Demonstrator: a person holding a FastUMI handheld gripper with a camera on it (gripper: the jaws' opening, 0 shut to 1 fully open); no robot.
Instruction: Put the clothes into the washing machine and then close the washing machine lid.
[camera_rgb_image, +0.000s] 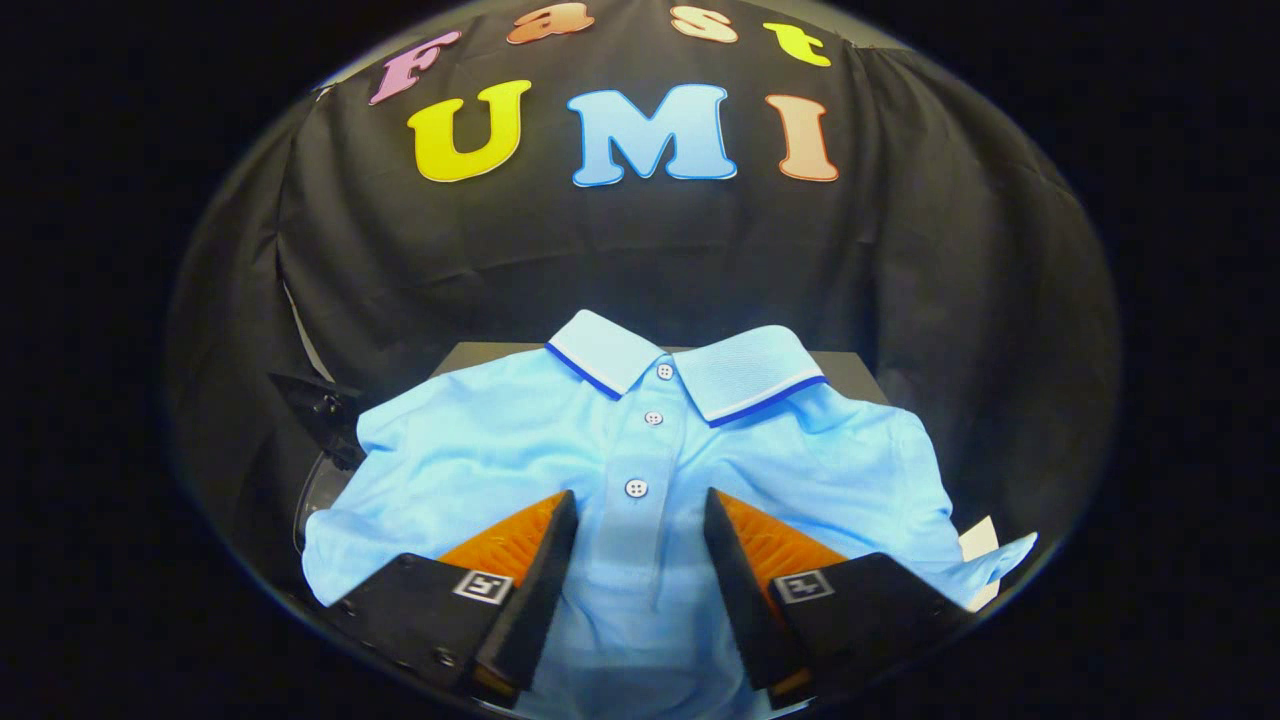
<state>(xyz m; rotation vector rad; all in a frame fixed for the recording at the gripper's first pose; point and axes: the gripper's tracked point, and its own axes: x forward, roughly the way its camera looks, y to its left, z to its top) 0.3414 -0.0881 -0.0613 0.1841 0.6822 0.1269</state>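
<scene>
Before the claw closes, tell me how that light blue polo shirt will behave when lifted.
The light blue polo shirt lies spread flat with soft wrinkles, so it will probably hang limp and drape. The thin knit looks light for its size. The open claw straddles the buttoned placket; a pinch there would likely gather only the top layer.

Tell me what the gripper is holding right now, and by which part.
Nothing is held. The gripper is open, its fingers apart over the light blue polo shirt, straddling the button placket.
</scene>
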